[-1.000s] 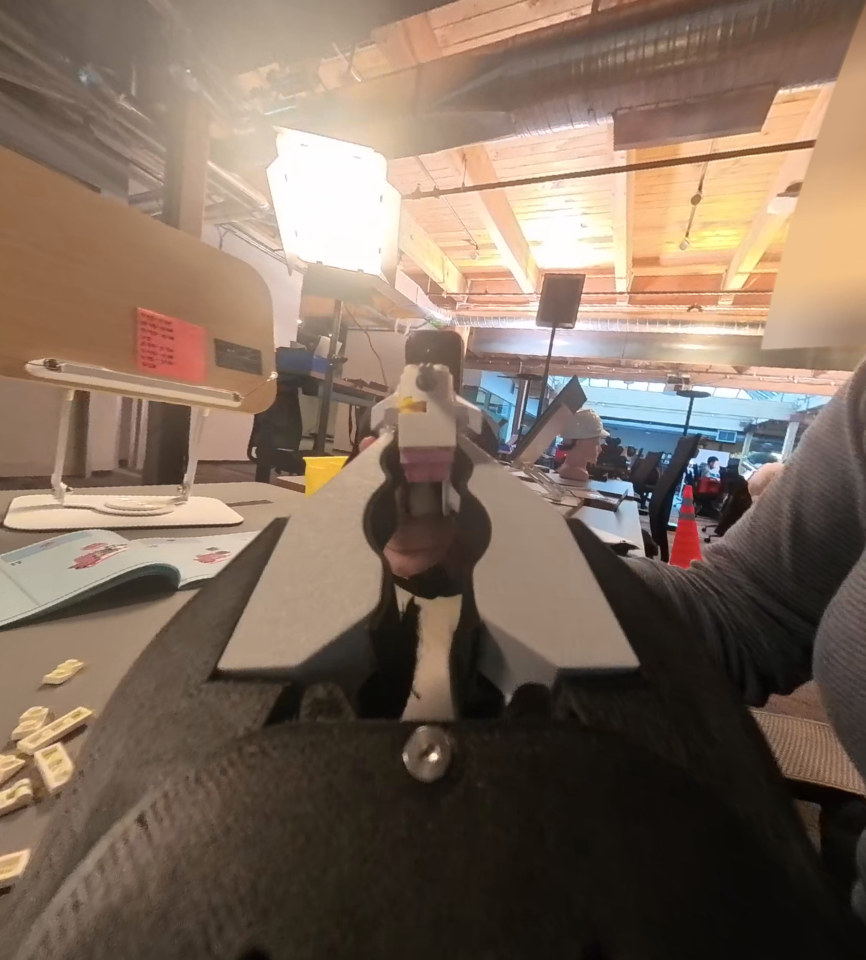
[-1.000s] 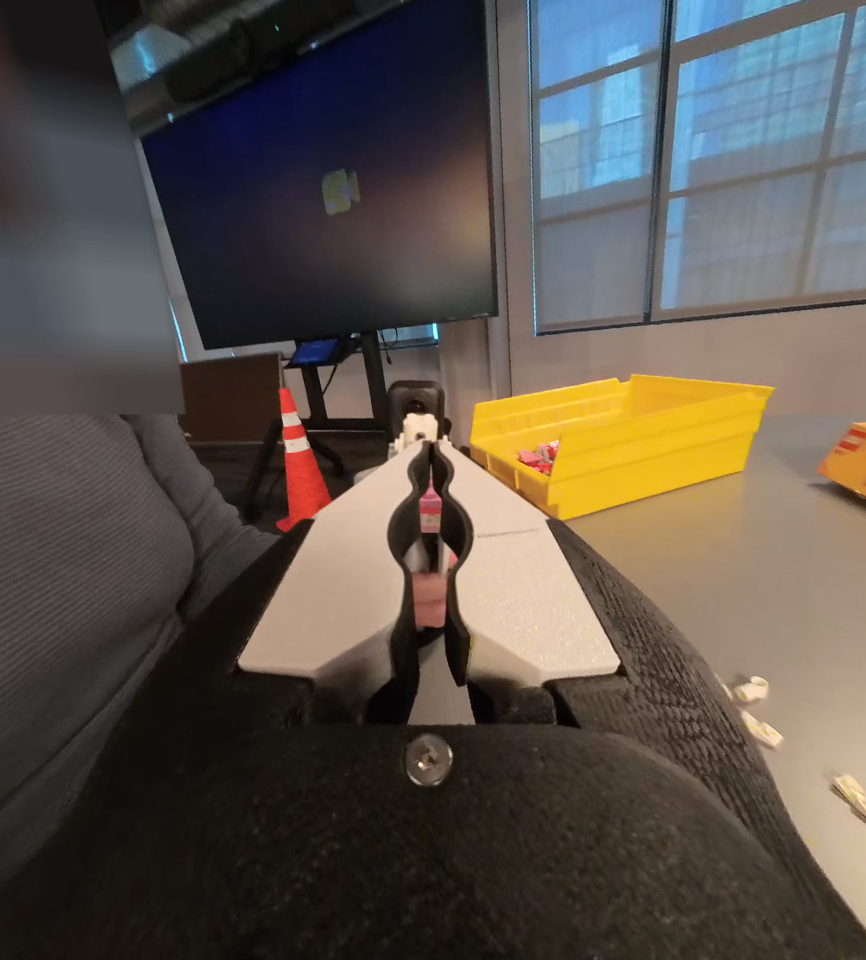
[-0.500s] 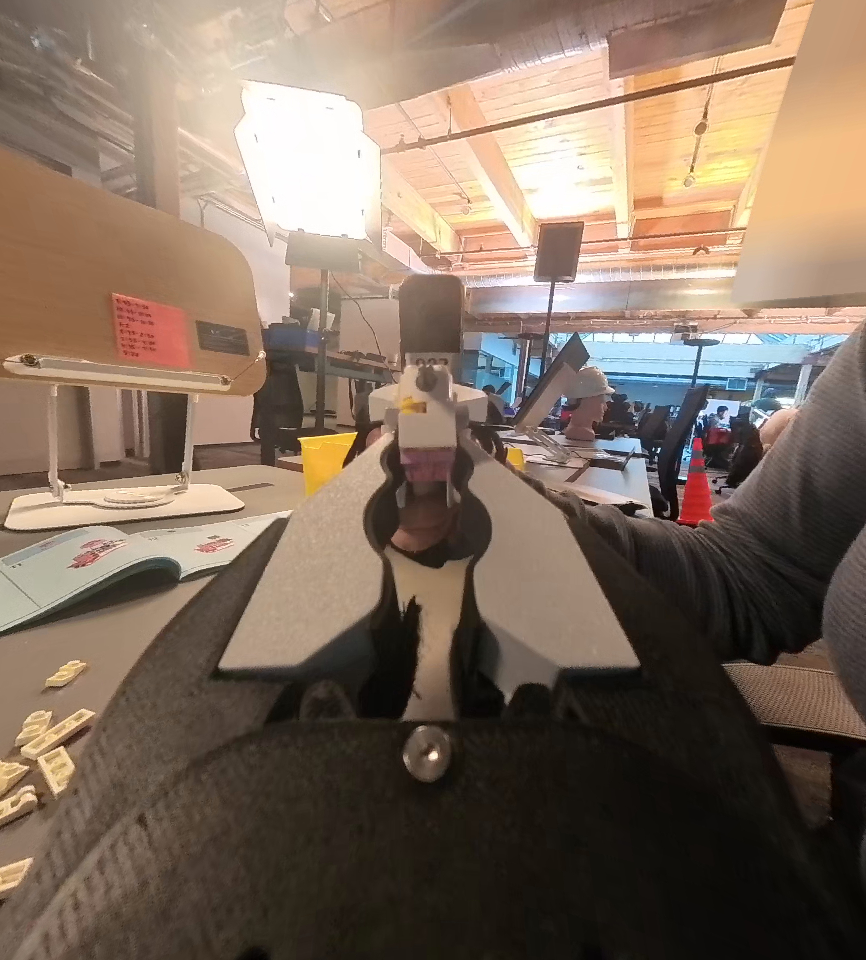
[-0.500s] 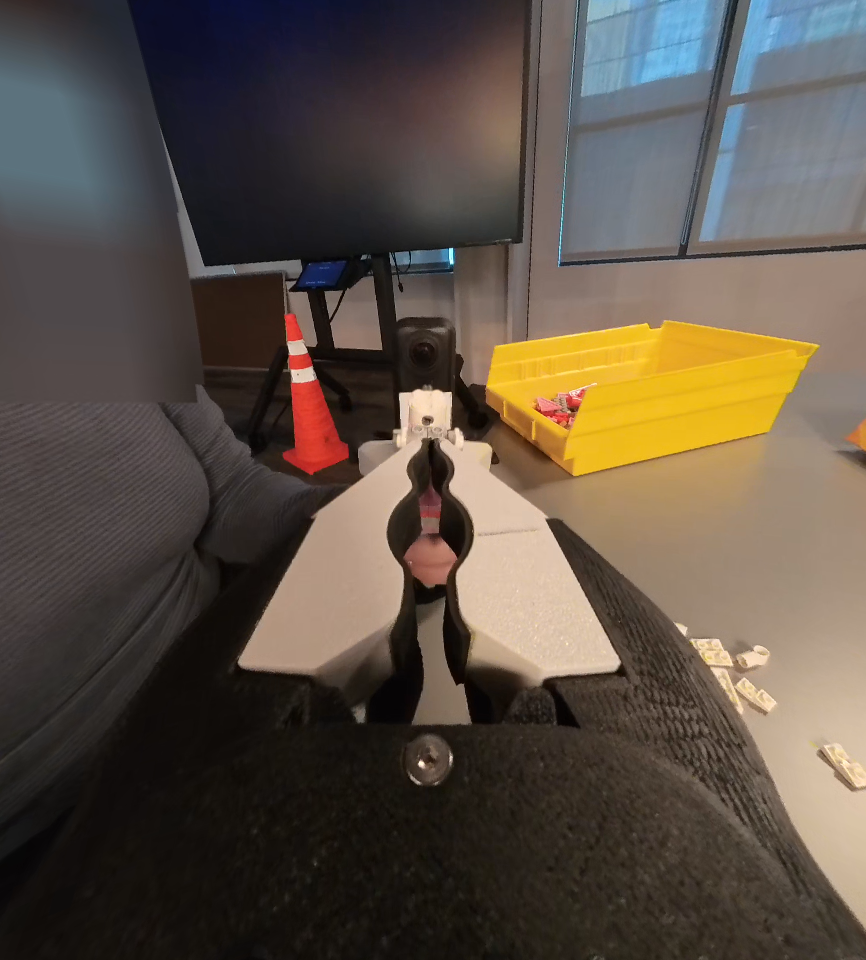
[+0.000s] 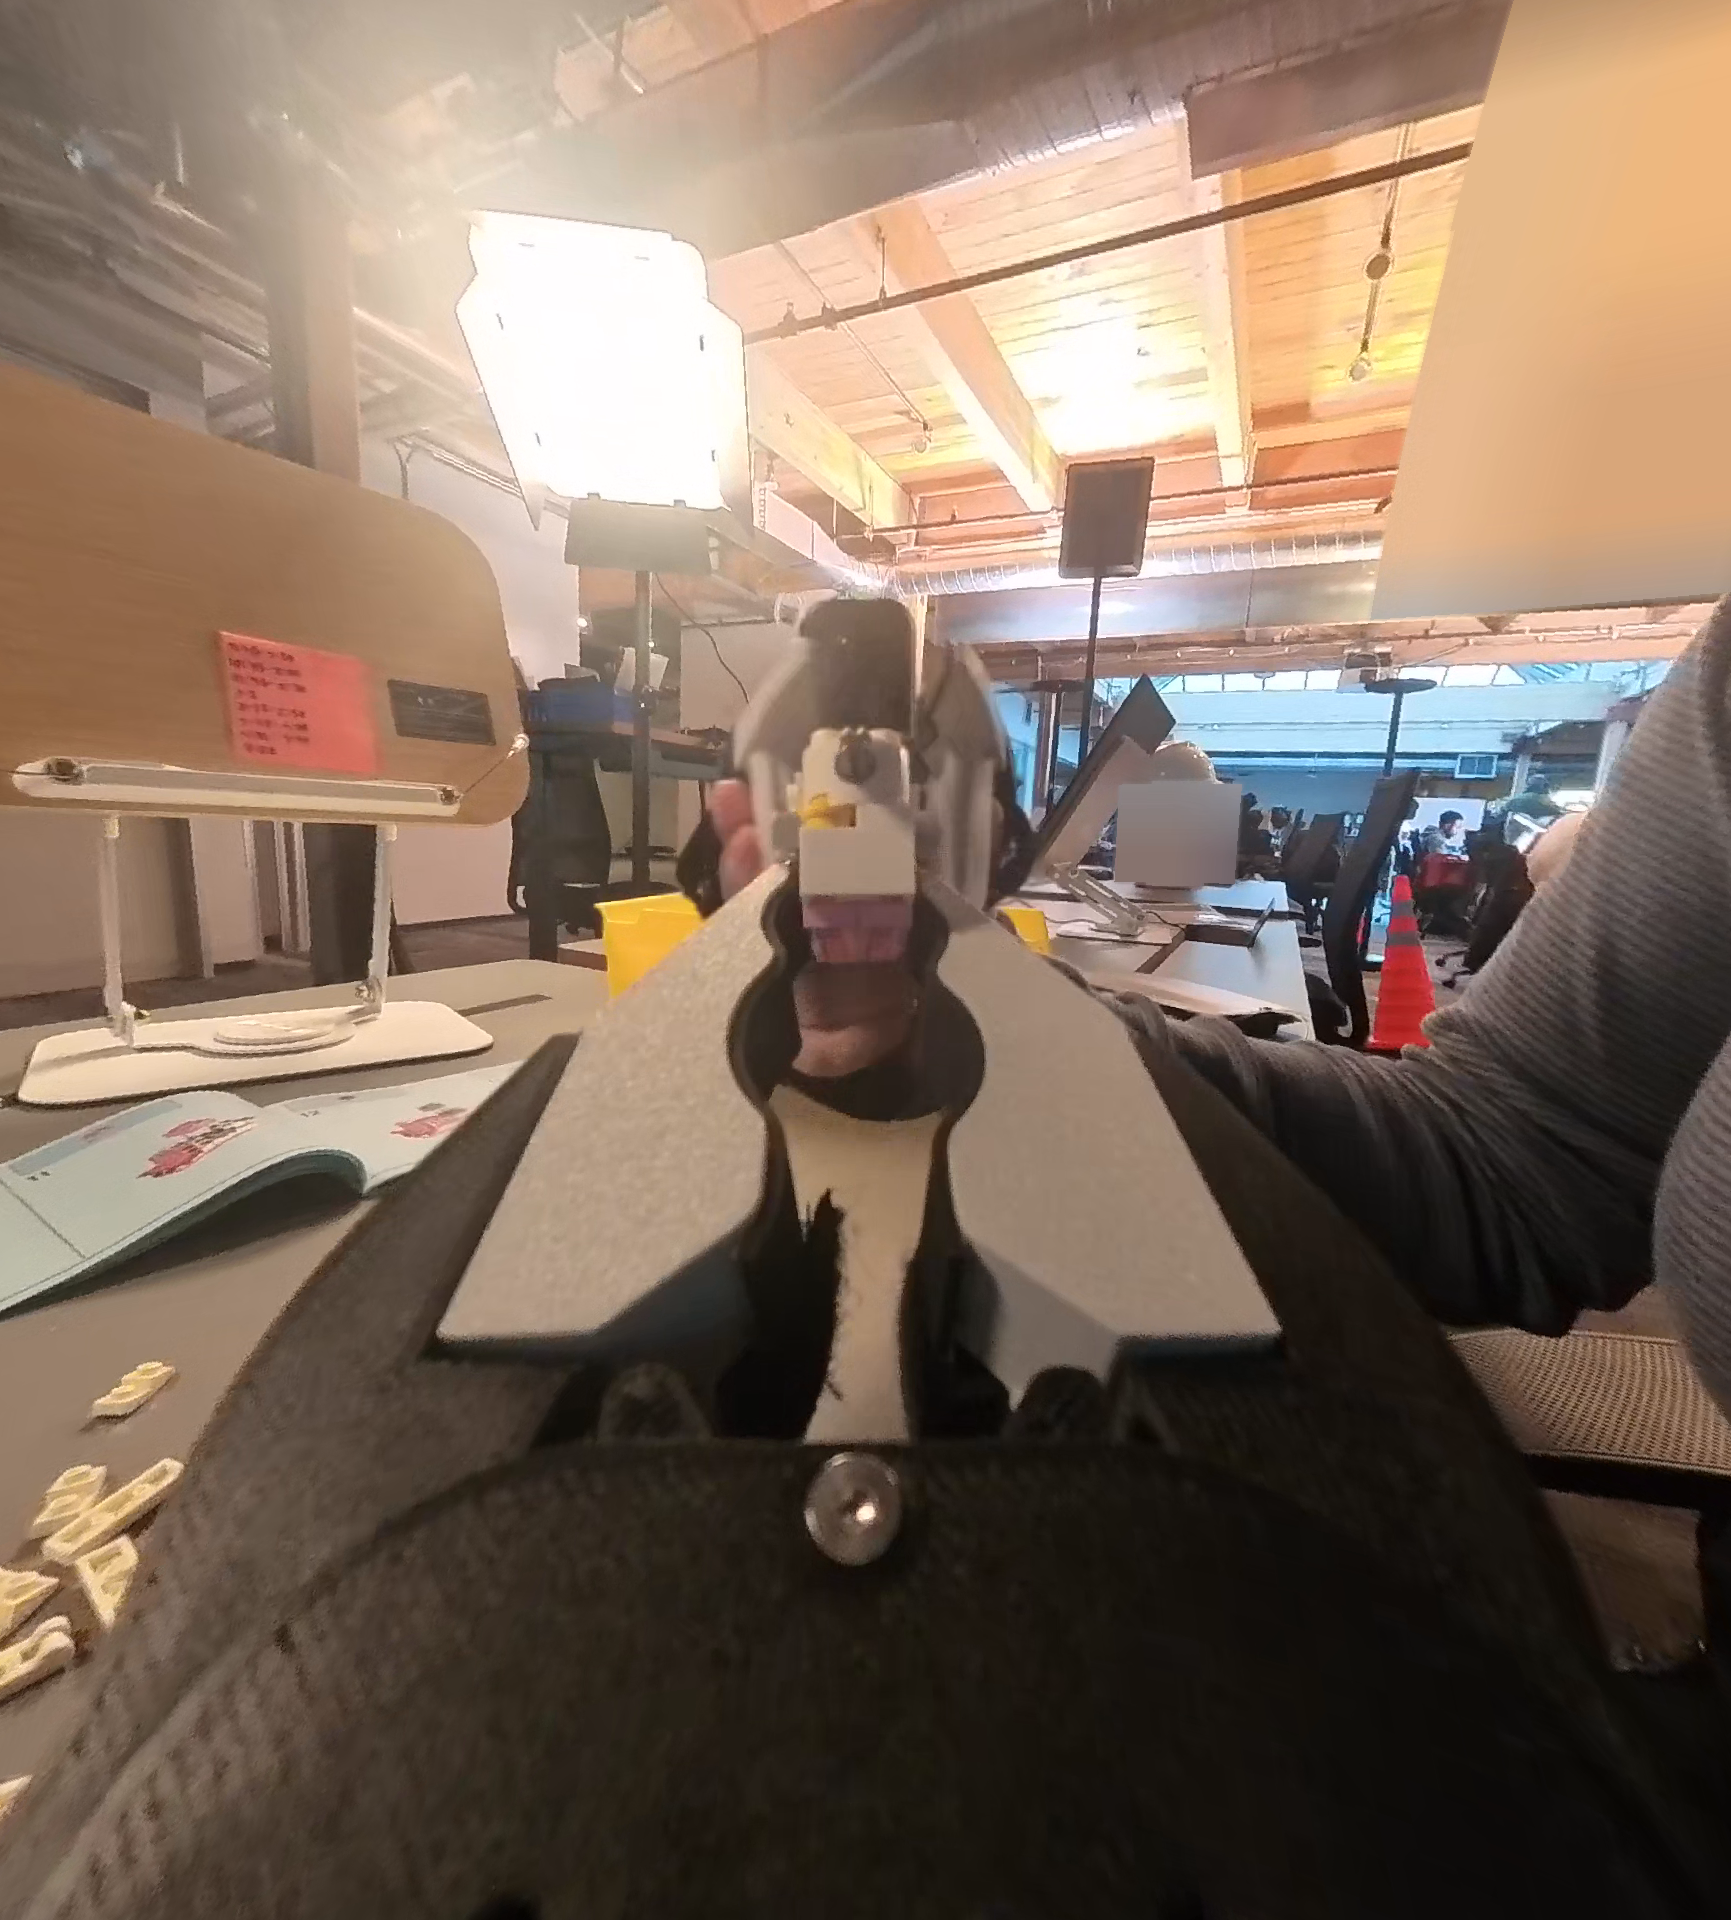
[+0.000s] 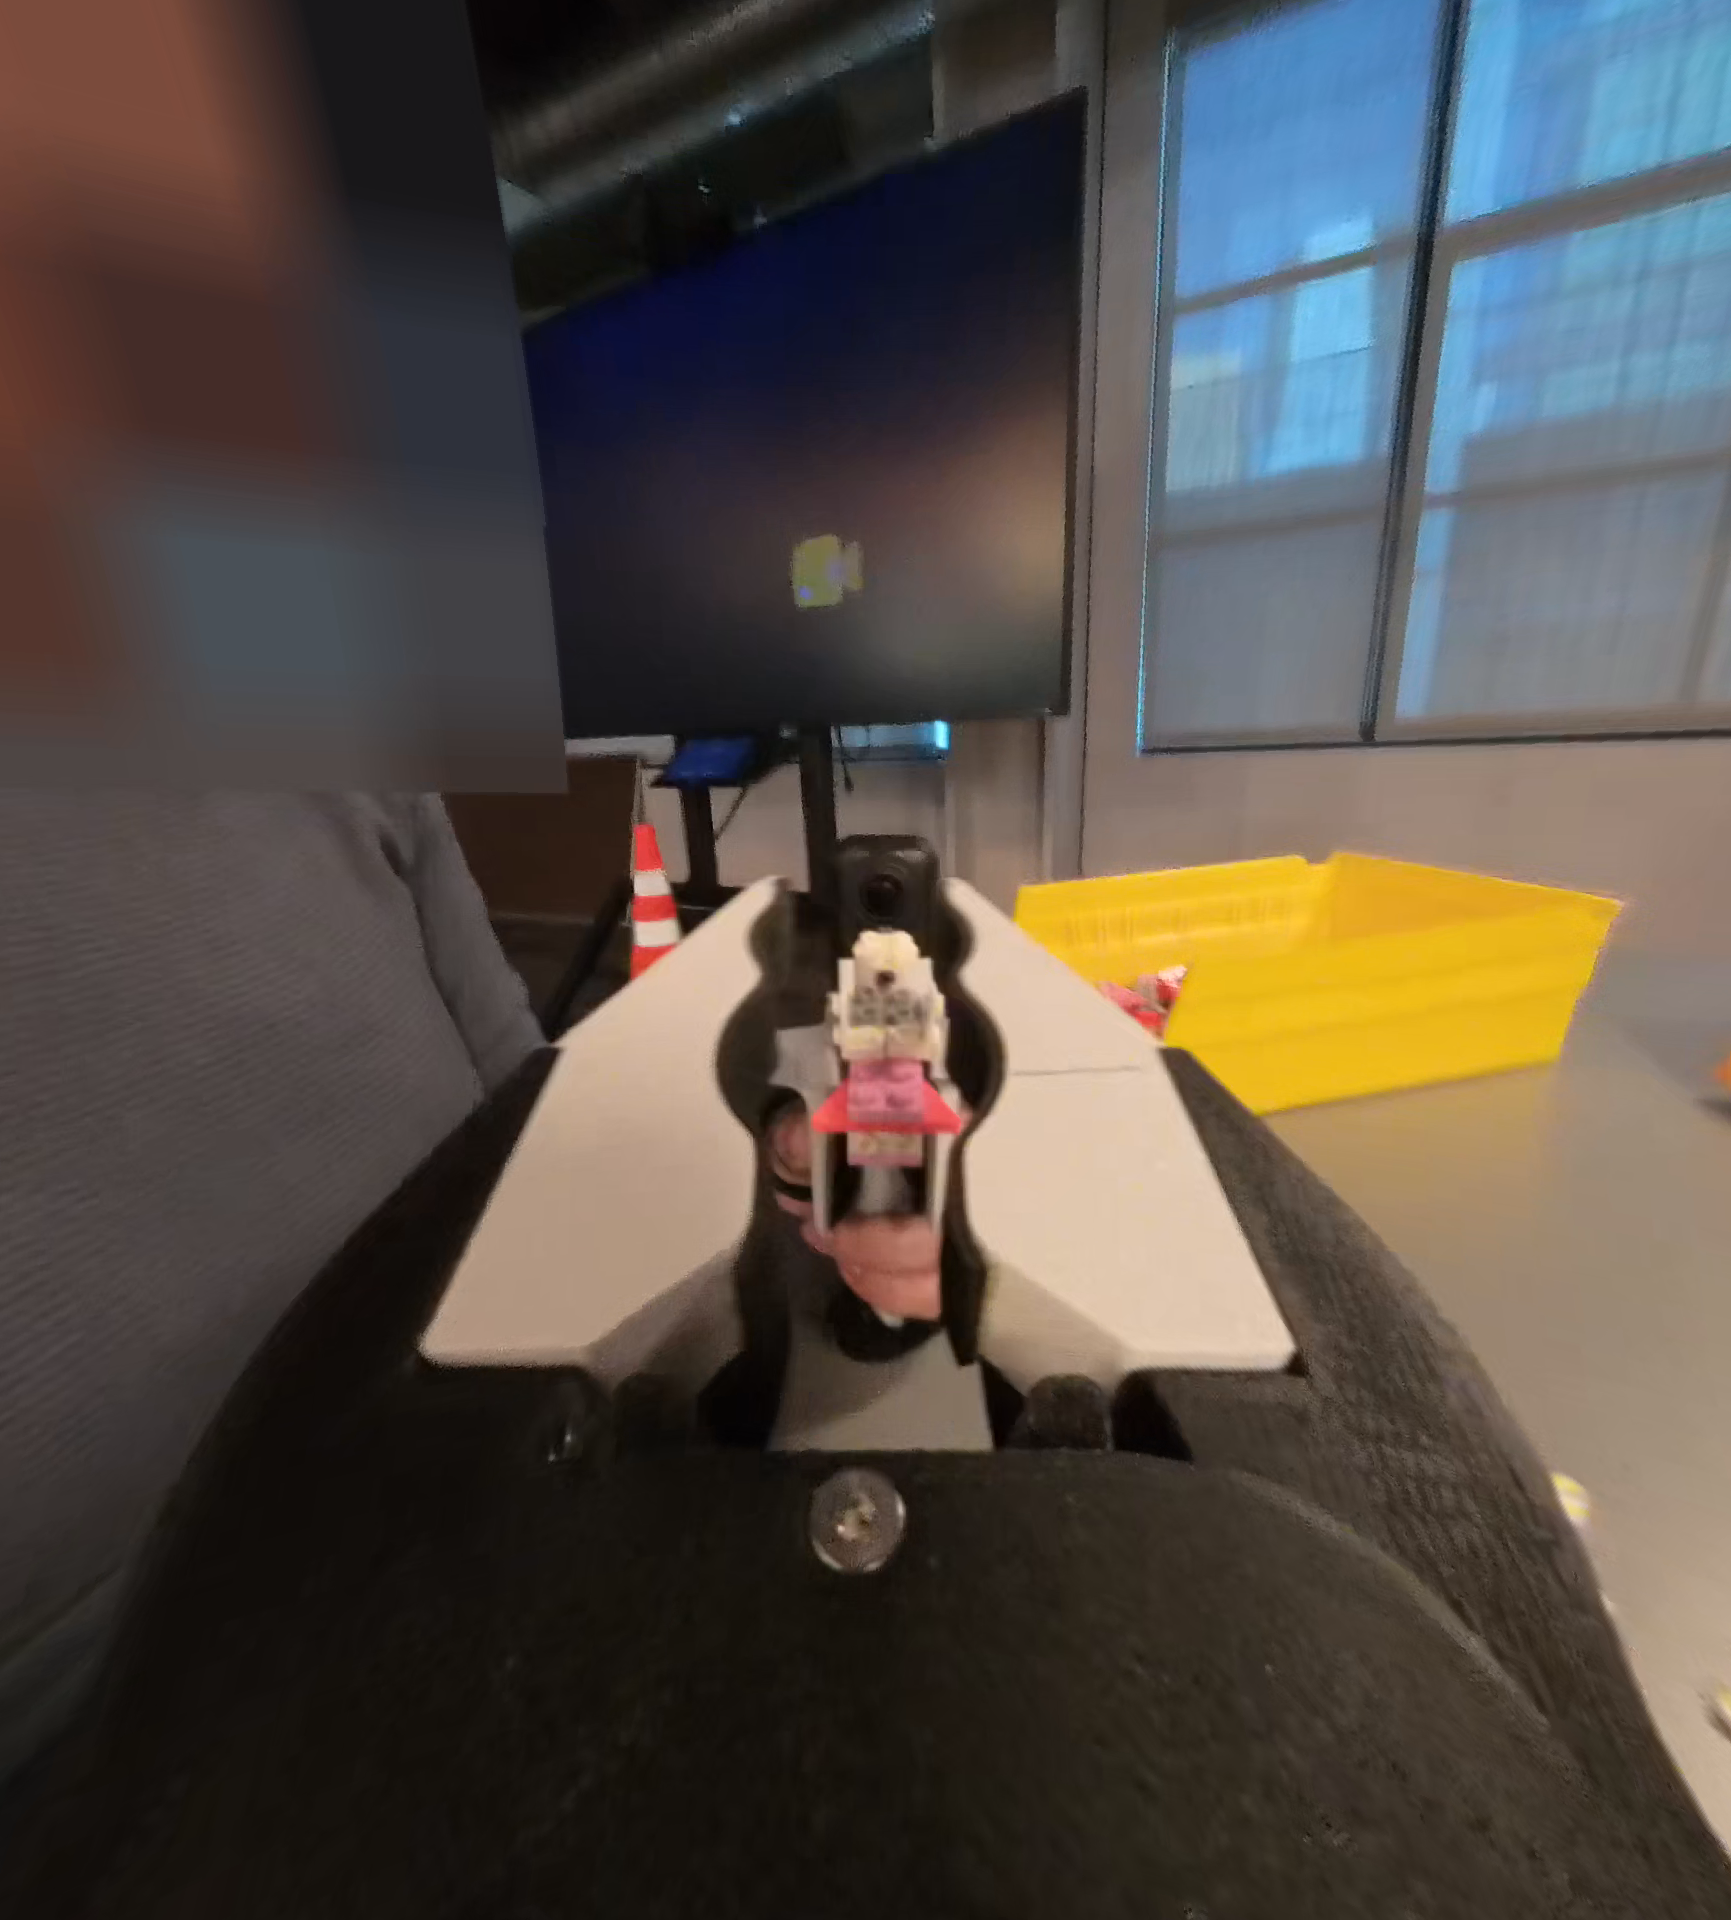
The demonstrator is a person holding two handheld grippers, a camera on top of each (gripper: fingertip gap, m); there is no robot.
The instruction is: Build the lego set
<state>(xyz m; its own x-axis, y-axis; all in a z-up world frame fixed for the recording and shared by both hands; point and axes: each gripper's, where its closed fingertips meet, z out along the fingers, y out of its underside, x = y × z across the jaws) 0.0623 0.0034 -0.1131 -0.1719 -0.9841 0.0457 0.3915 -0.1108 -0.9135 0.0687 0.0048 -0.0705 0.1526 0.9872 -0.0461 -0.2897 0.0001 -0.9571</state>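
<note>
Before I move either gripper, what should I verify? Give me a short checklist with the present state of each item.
1. Left gripper clamps the brick assembly: ok.
2. Right gripper open, with gaps on both sides of the assembly: ok.
3. Assembly's bricks fully seated: cannot tell, blurred.
4. Loose cream plates on the table, apart from both grippers: ok.
5. Yellow bin apart from right gripper: ok.

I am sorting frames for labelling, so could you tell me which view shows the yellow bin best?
The right wrist view: the yellow bin stands whole on the grey table, open top visible with red pieces inside. The left wrist view shows only two yellow corners beside the left gripper.
</note>
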